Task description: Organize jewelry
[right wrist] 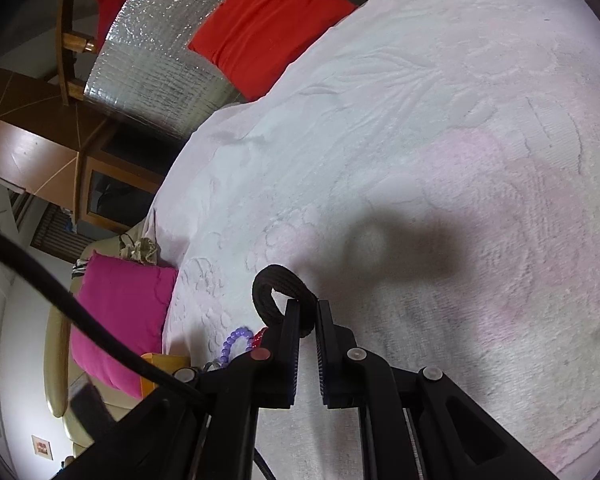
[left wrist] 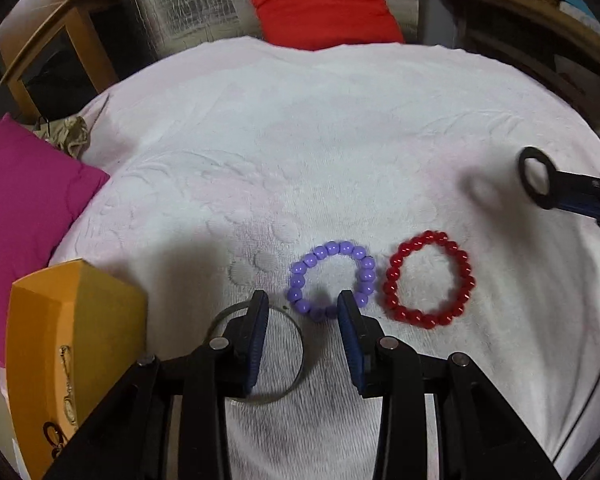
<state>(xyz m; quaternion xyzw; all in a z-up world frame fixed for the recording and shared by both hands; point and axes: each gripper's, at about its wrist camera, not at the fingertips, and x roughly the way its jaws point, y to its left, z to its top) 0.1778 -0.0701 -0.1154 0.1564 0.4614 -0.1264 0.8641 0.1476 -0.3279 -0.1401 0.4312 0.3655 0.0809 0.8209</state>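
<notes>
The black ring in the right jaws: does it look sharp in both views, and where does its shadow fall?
Left wrist view: the black ring is slightly motion-blurred near the right edge, with a soft ring-shaped shadow to its left on the white cover. Right wrist view: the ring is sharper, pinched by the right gripper, its dark diffuse shadow beyond it.

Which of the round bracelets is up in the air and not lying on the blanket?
The black ring, pinched in the right gripper. The purple bead bracelet, red bead bracelet and thin metal bangle all lie flat on the blanket.
</notes>
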